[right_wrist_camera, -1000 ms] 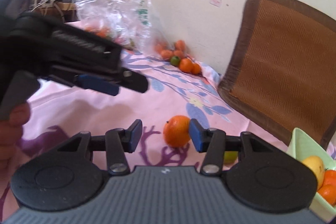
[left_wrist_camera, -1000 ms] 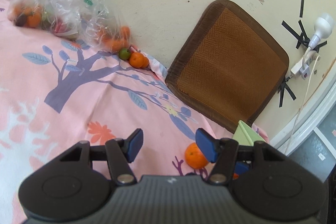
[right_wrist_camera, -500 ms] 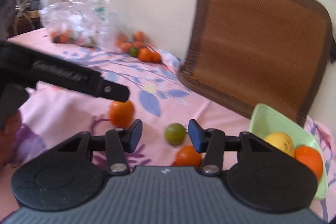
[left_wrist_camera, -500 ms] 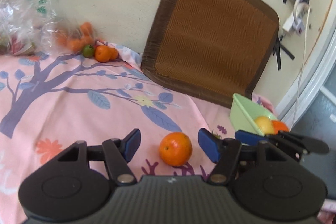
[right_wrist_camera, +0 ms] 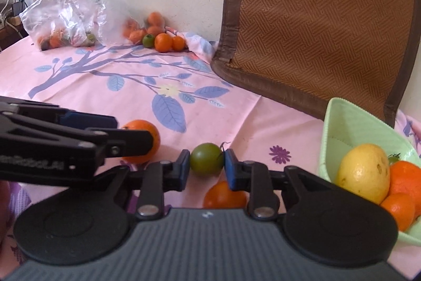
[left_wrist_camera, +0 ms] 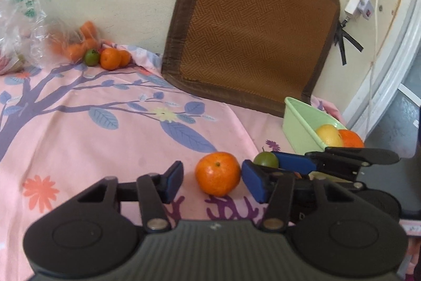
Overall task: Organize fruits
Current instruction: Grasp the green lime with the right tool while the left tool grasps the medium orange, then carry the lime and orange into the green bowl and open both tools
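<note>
An orange (left_wrist_camera: 217,173) lies on the pink cloth between the fingers of my open left gripper (left_wrist_camera: 213,179); the pads do not touch it. It also shows in the right wrist view (right_wrist_camera: 147,140), partly behind the left gripper. My right gripper (right_wrist_camera: 206,167) has closed around a small green fruit (right_wrist_camera: 206,158), both pads against its sides, on the cloth. A red-orange fruit (right_wrist_camera: 225,195) lies just under the right gripper. A pale green bowl (right_wrist_camera: 350,123) at the right holds a yellow fruit (right_wrist_camera: 364,173) and oranges (right_wrist_camera: 405,178).
A clear plastic bag (right_wrist_camera: 65,17) with fruit stands at the back left by the wall. Loose oranges and a green fruit (right_wrist_camera: 148,40) lie beside it. A brown woven cushion (right_wrist_camera: 321,17) leans on the wall behind the bowl.
Both grippers moved right and forward. The left now frames the orange closely. The right closed in on the green fruit, which sat loosely between its open fingers before.
</note>
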A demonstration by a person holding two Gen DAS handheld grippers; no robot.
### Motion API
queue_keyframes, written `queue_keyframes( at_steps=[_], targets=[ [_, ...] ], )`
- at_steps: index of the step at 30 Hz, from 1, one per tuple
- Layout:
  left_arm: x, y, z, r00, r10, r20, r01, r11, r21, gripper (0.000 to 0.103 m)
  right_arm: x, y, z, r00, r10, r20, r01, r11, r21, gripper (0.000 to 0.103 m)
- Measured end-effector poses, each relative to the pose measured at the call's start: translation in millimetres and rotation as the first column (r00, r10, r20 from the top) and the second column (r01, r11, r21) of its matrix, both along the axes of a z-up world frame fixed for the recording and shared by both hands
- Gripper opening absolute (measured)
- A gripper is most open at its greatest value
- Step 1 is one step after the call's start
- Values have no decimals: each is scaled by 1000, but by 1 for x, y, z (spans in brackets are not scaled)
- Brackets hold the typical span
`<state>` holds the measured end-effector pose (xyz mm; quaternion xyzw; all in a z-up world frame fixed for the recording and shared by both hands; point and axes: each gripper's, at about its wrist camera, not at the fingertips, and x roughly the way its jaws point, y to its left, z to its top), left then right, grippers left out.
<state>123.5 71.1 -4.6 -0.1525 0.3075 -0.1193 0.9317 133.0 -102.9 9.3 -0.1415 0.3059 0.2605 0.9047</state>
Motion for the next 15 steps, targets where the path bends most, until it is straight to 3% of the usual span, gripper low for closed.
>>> queue_keyframes(
  at_steps=[2, 7, 11, 15],
  targets=[
    [-1, -1, 0, 1000, -13, 5, 13, 1000, -1, 40, -13, -1, 3, 998, -2, 63, 3, 1000, -18, 31],
    [-5, -4, 2, 1000, -5, 18, 5, 1000, 24, 39, -48, -19, 16, 983, -49, 178, 47, 999, 17, 31],
    [-14, -4, 5, 999, -5, 35, 4, 1000, 14, 39, -78, -40, 24, 973, -97, 207, 81, 993, 84, 31],
    [-32, -2, 8, 999, -11, 35, 10, 1000, 9, 38, -97, -58, 23, 975, -142, 168, 119, 983, 141, 30]
  ],
)
